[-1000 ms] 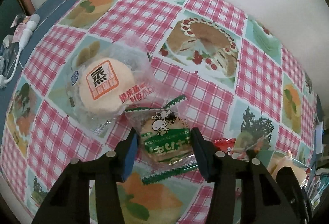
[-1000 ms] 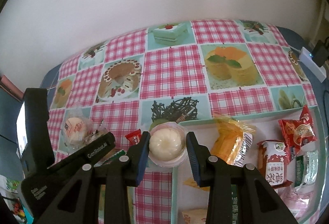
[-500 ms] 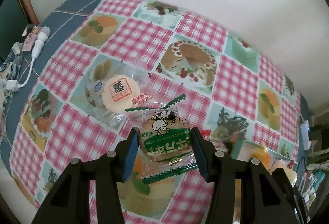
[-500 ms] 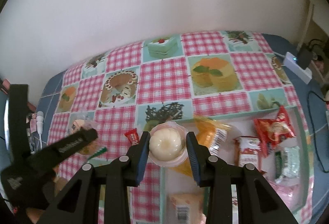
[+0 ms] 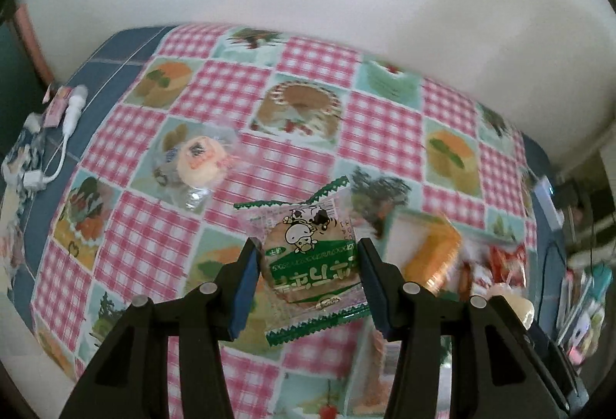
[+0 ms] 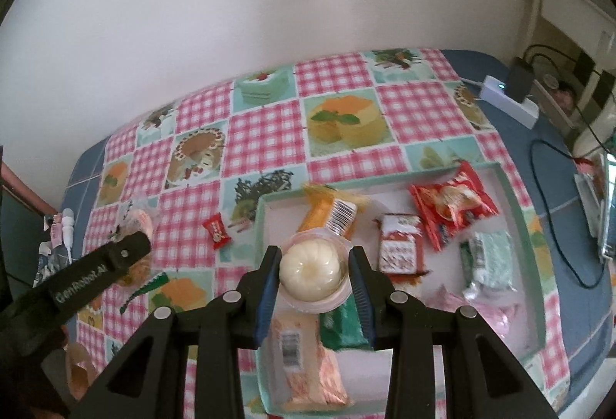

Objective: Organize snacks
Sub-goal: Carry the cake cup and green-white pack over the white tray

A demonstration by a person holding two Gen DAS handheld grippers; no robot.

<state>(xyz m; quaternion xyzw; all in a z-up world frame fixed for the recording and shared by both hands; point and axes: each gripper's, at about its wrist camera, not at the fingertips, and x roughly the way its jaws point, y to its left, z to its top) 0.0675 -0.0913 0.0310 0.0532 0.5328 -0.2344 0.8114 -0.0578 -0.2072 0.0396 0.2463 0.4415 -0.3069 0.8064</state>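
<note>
The left hand-held gripper (image 5: 306,278) is clenched on a clear-wrapped round biscuit pack (image 5: 308,261) with green zigzag edges and a cartoon cow. It holds the pack low in the middle of the left wrist frame, above the checked cloth of the surface (image 5: 246,95). A wrapped round bun (image 5: 198,165) lies on the cloth at middle left of that frame, well apart from the pack. White earphones (image 5: 71,111) sit on the blue edge at far left.

The right hand-held gripper (image 6: 313,274) is grasping a clear cup with a pale round jelly (image 6: 310,271), pads pressing both sides, at lower centre of the right wrist frame, over the pale green tray (image 6: 516,199). Inside the tray lie an orange packet (image 6: 327,213) just behind the cup, a red-and-white packet (image 6: 400,249), a red crinkled bag (image 6: 450,203), a pale green packet (image 6: 487,261), a green packet (image 6: 340,326) and an orange-striped wrapper (image 6: 304,361) near the bottom. A small red candy (image 6: 216,229) lies on the cloth just left of the tray. A white power strip (image 6: 508,99) rests at upper right.
</note>
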